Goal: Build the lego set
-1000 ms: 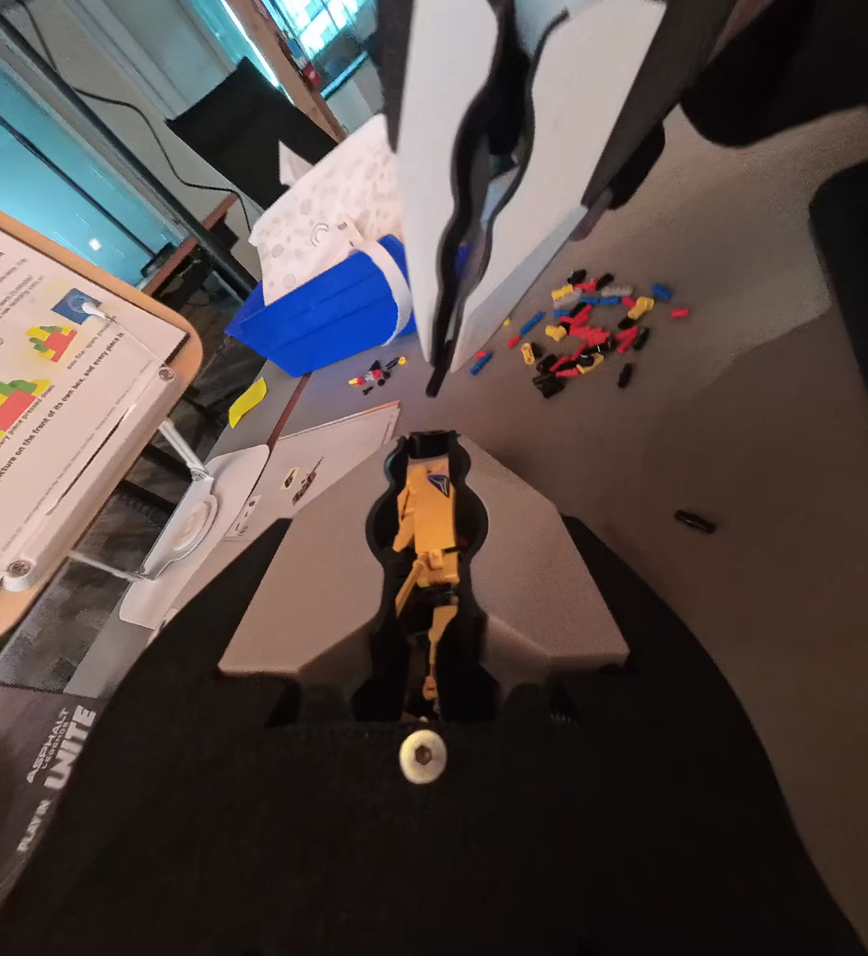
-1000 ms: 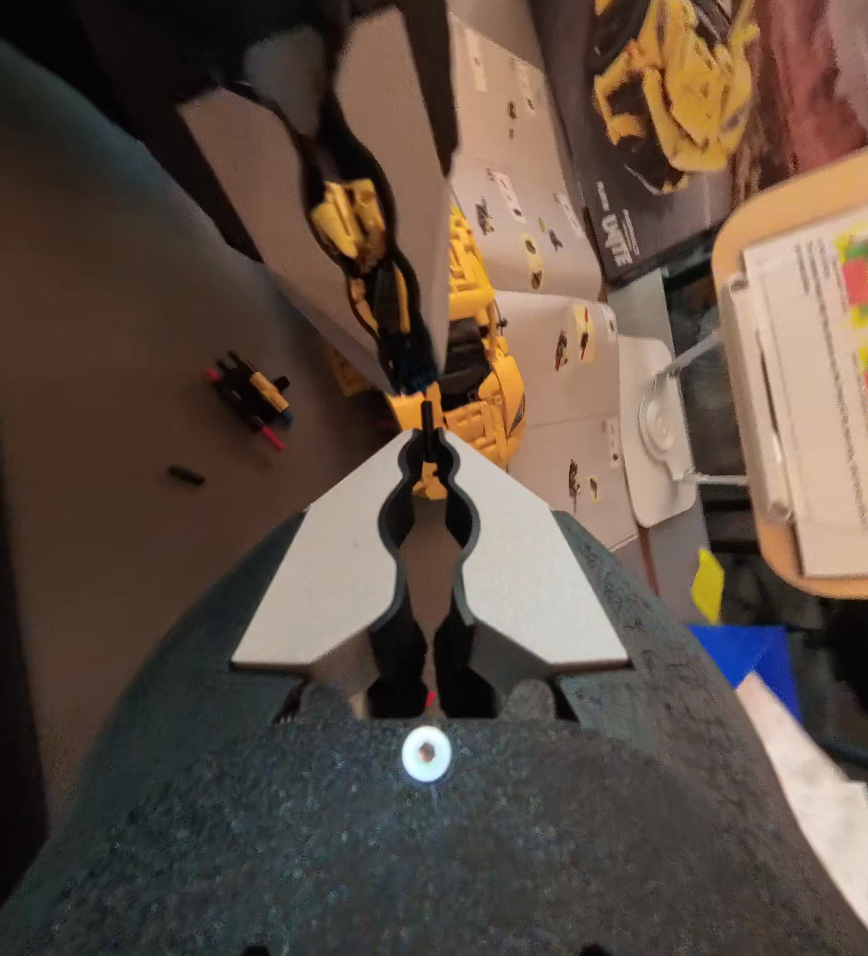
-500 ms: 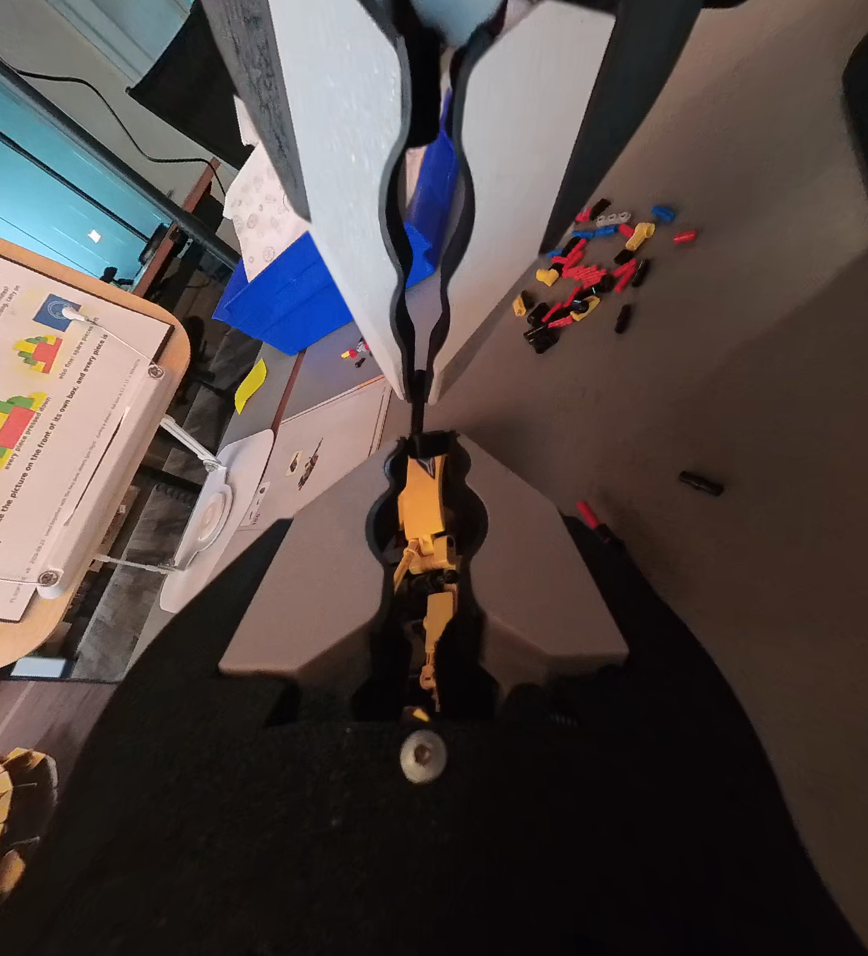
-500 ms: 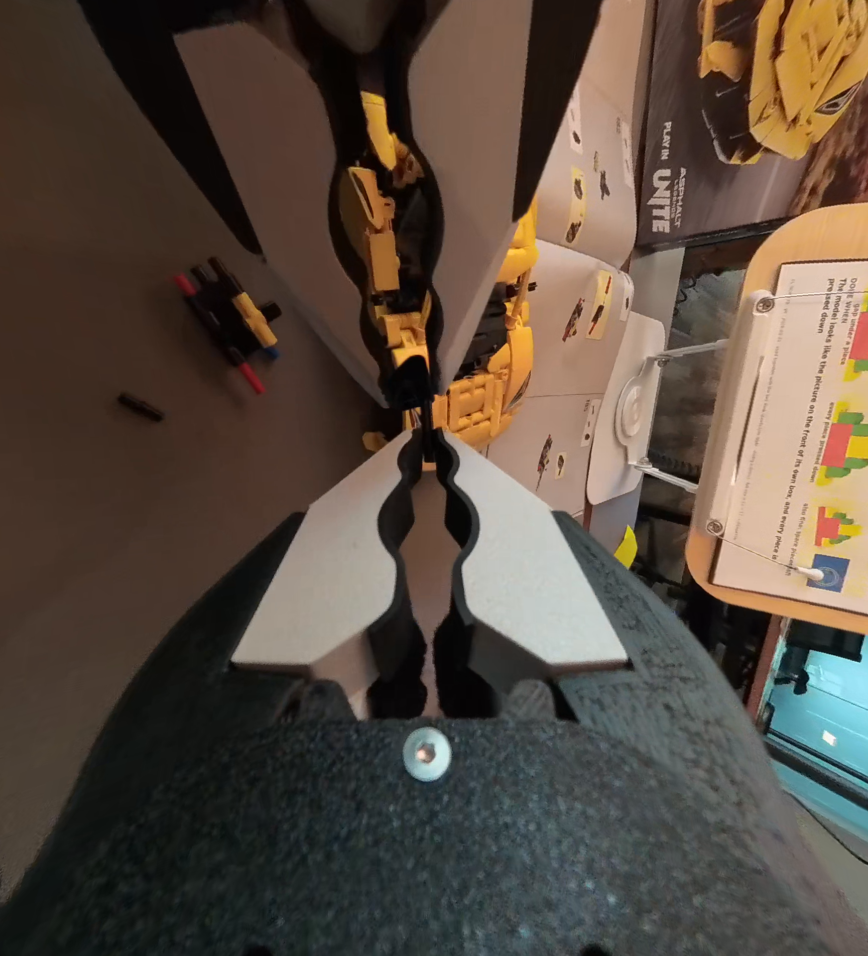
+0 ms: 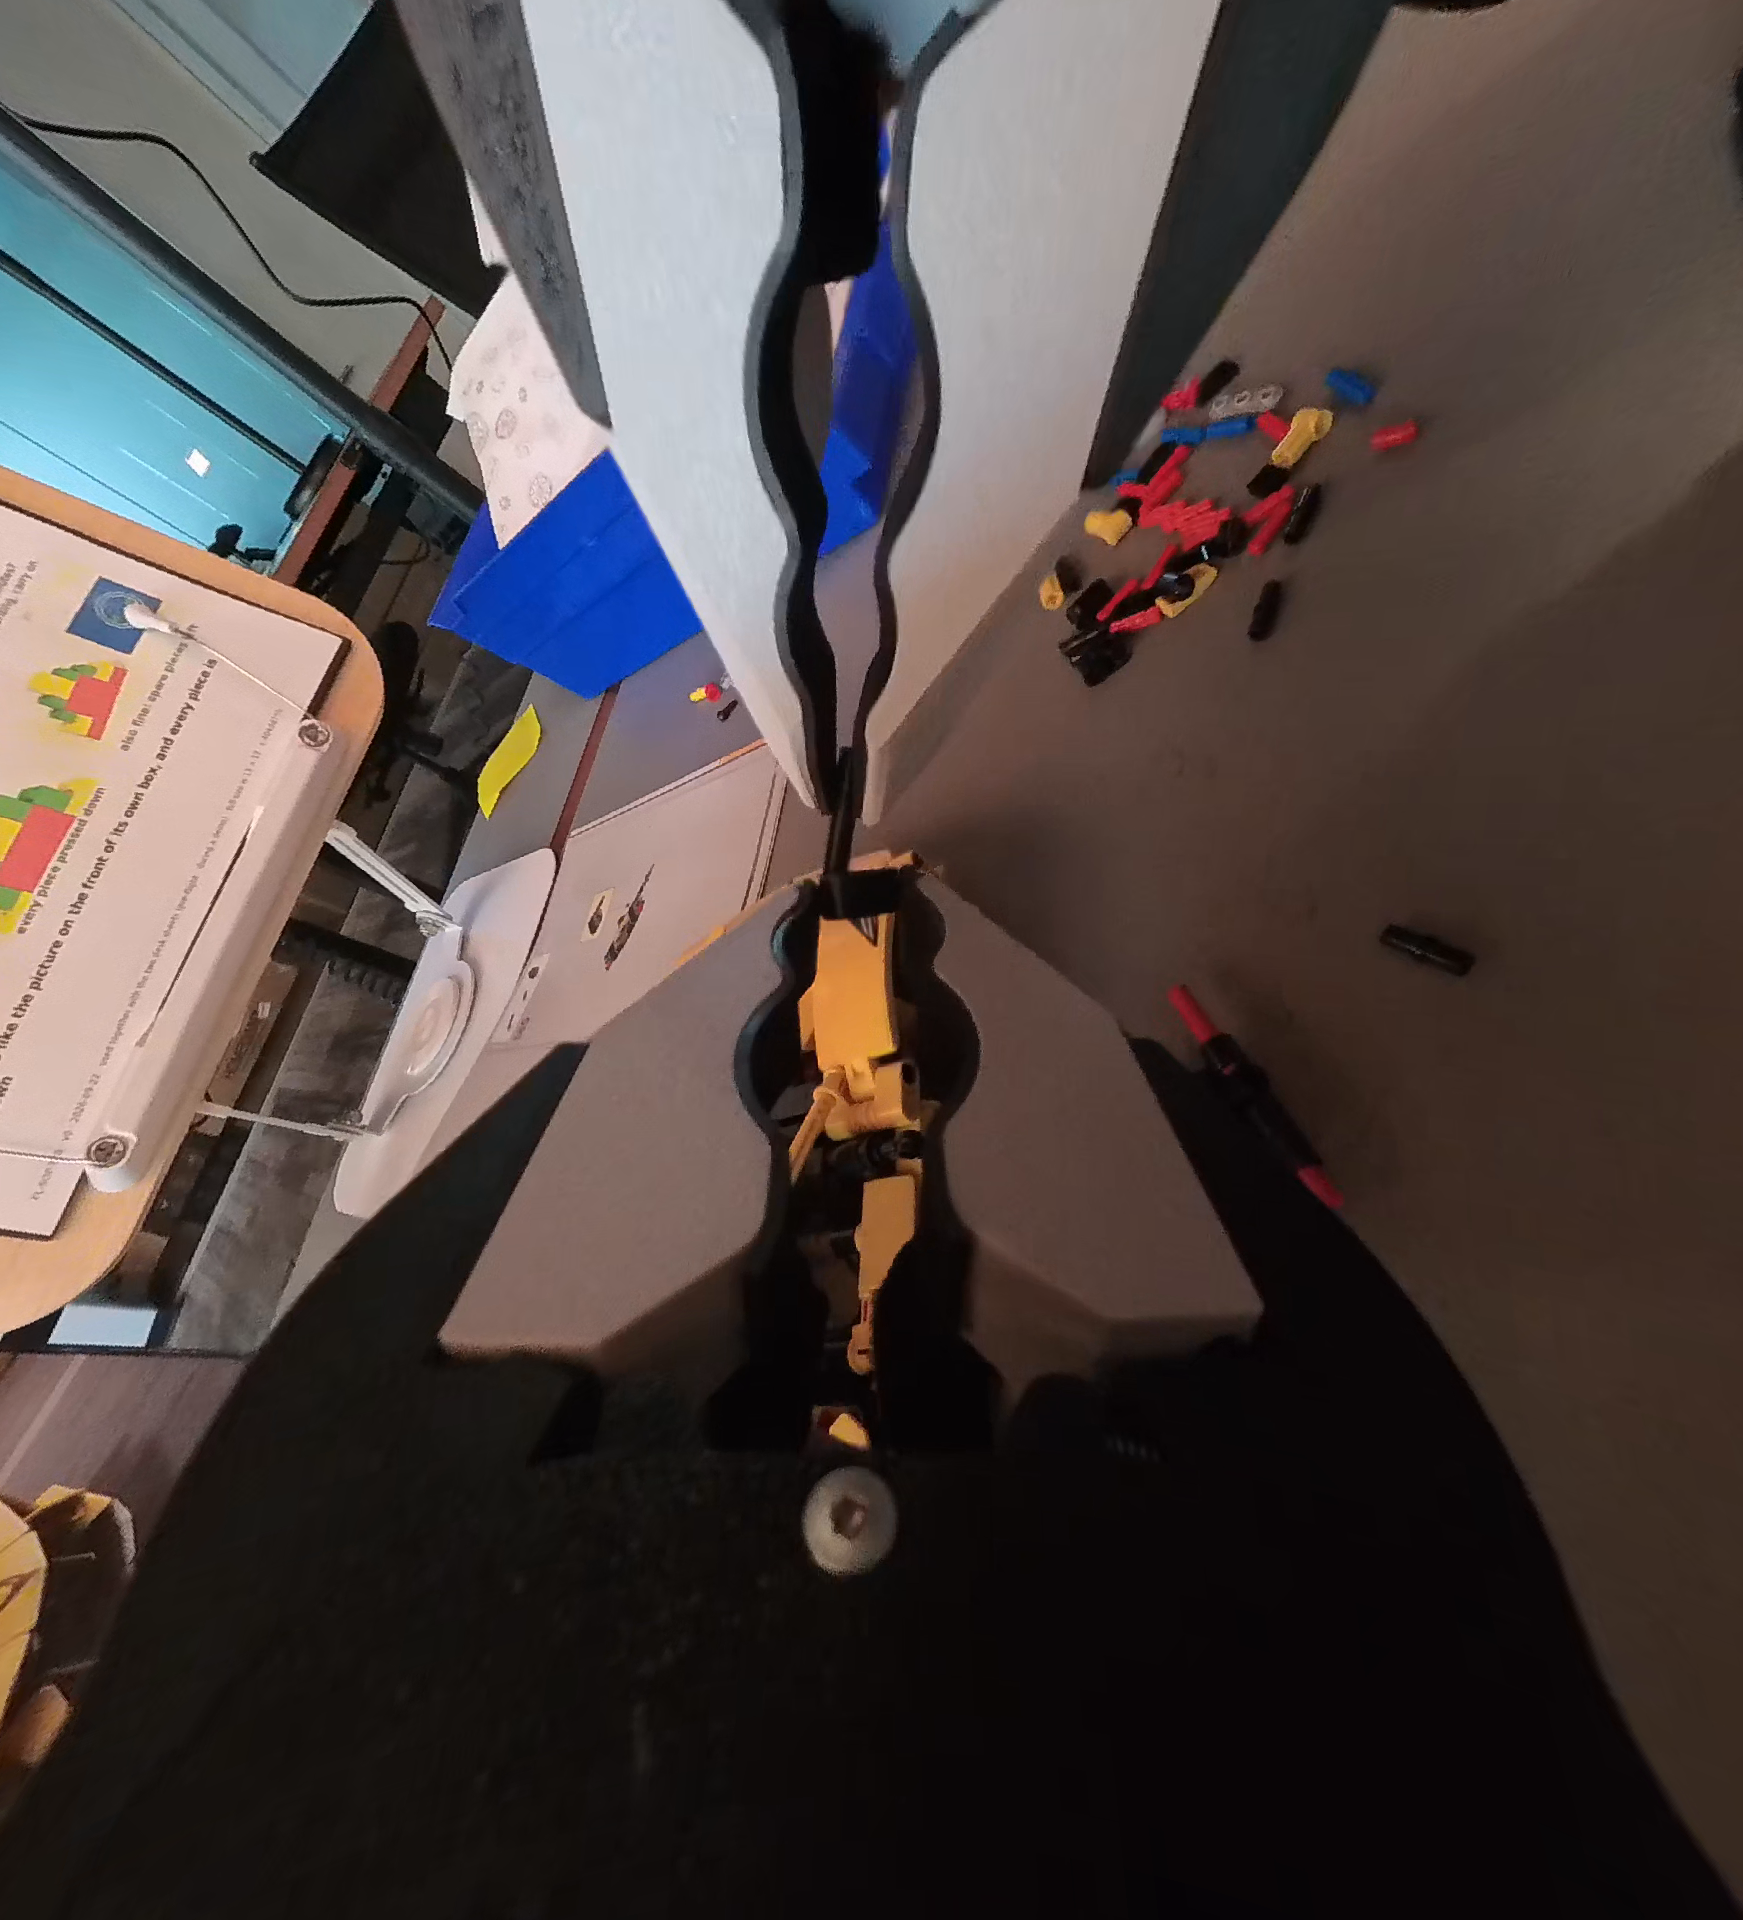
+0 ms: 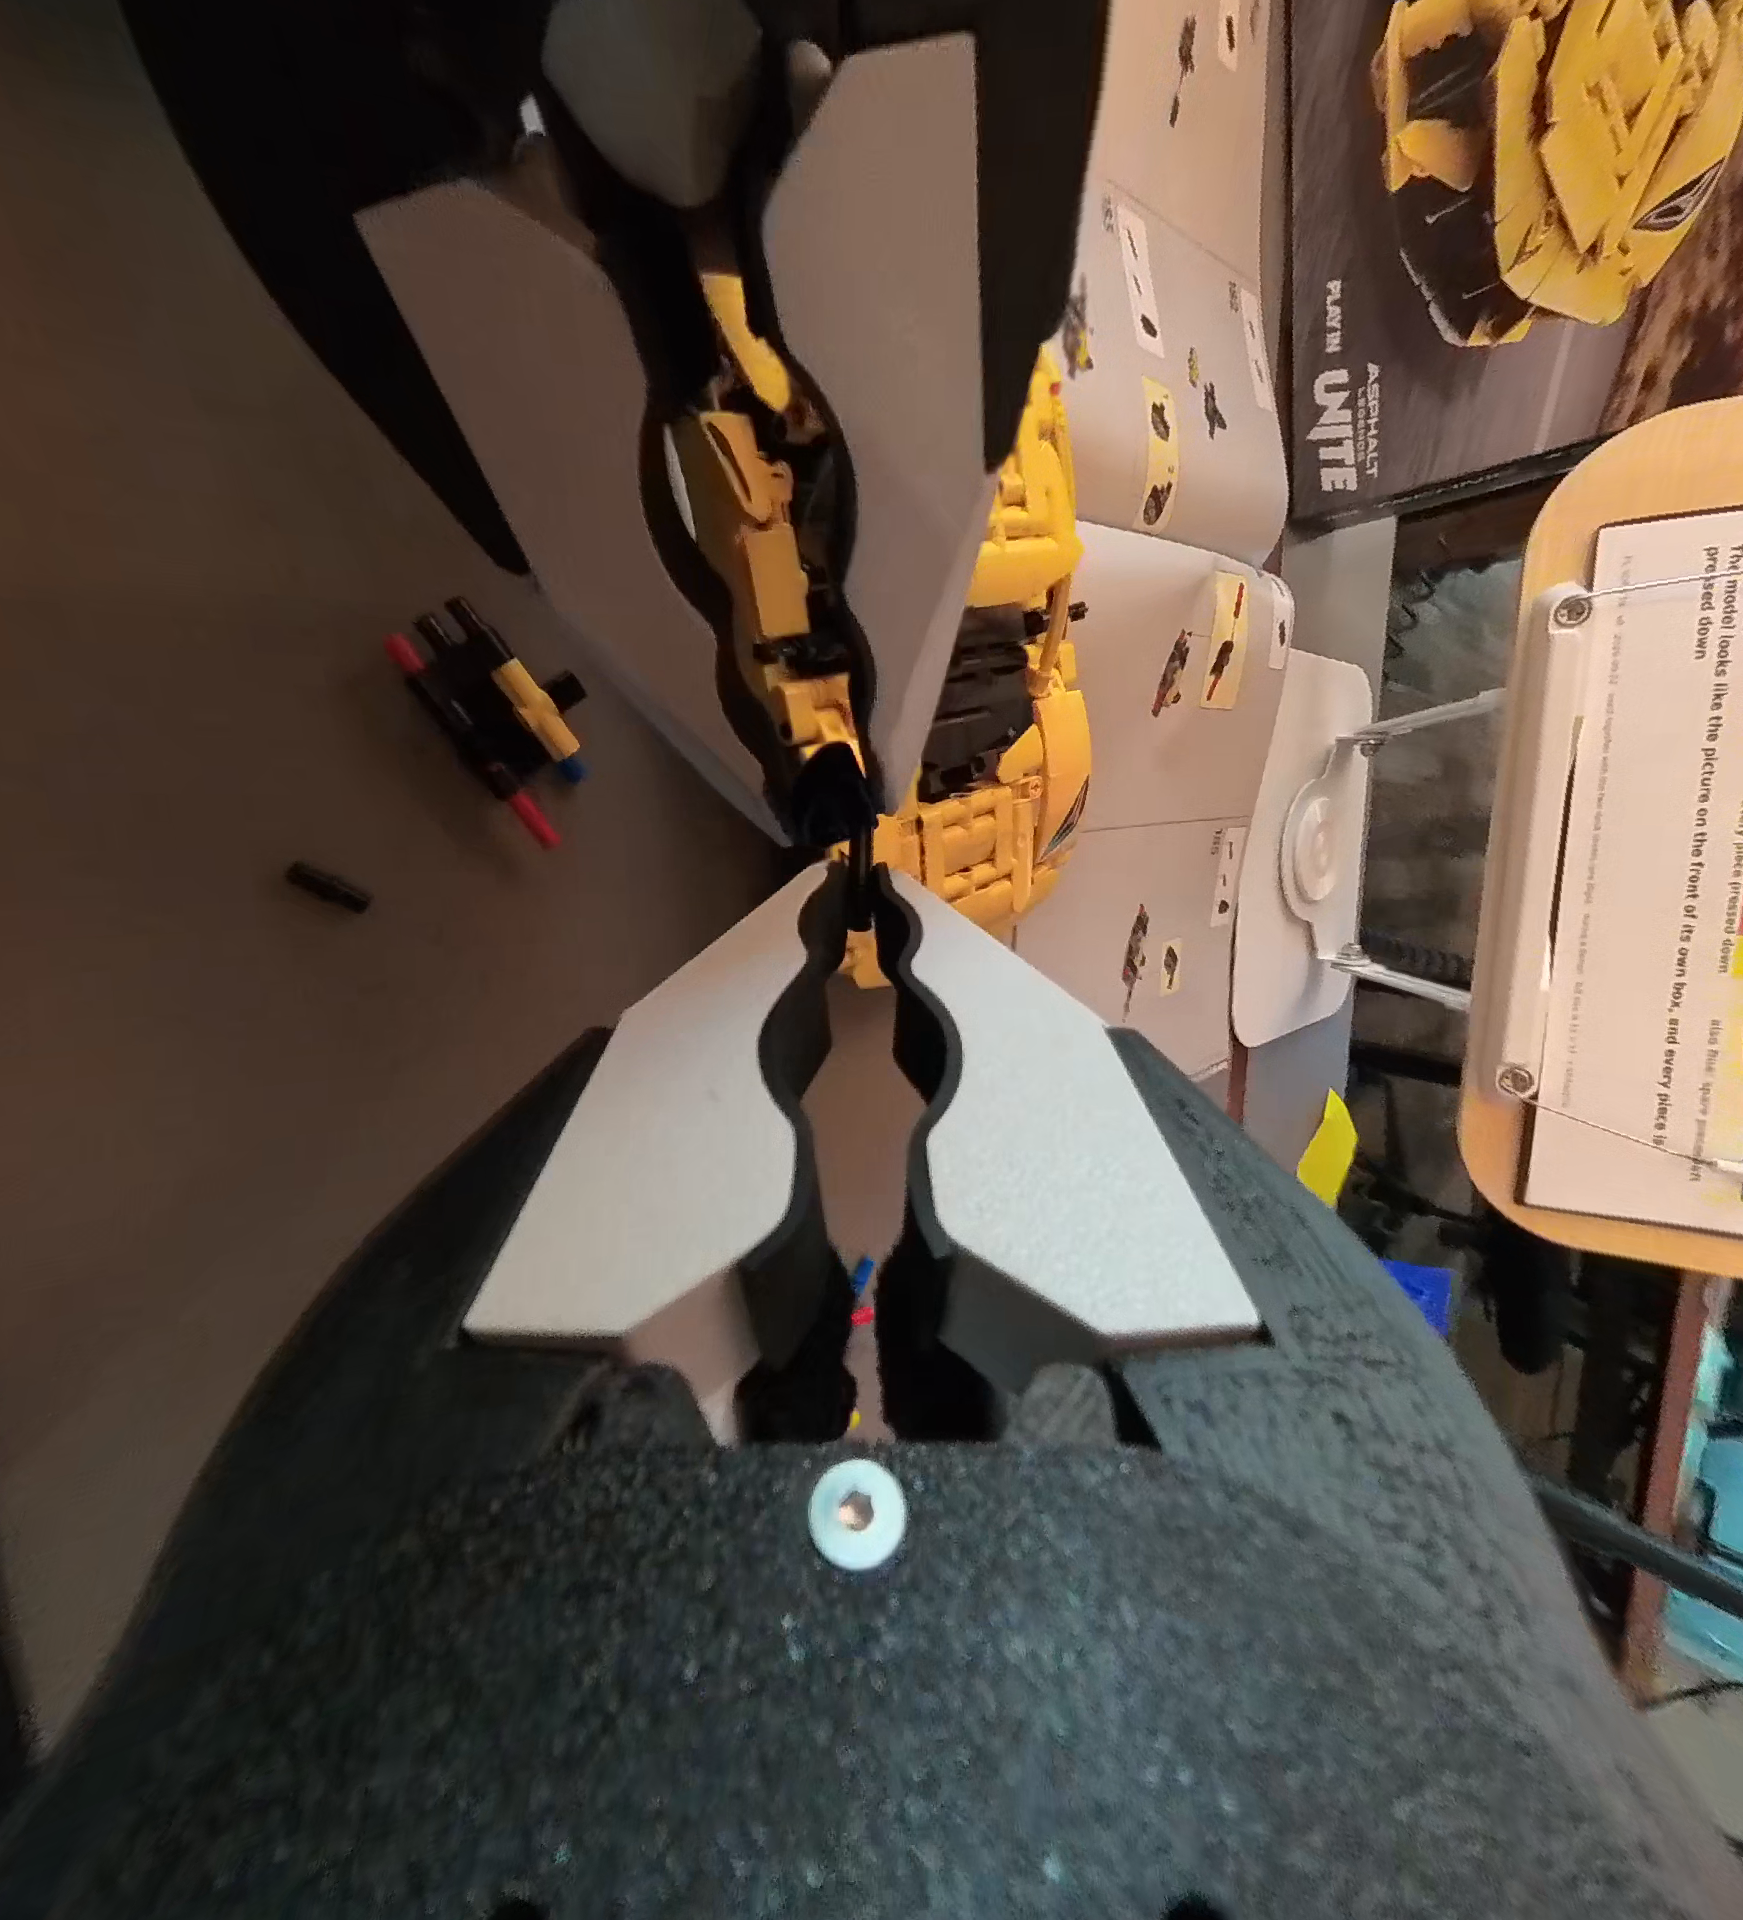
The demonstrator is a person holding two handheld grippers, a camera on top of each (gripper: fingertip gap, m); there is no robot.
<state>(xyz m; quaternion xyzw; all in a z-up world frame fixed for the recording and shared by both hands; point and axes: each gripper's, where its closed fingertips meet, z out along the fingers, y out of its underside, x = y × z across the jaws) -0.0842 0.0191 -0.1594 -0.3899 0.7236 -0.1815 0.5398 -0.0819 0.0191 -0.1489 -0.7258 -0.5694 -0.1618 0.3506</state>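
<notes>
Two grippers — left gripper (image 5: 851,894) and right gripper (image 6: 851,883). One yellow sub-assembly (image 5: 862,1049), one thin black pin (image 5: 839,821), one yellow car model (image 6: 1002,769), one blue bin (image 5: 576,592), one lone black peg (image 5: 1426,951) (loose small pieces (image 5: 1199,520) too many to count).

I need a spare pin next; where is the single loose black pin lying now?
The black pin lies alone on the grey table, at the left in the right wrist view, just below the small black-and-yellow assembly.
</notes>
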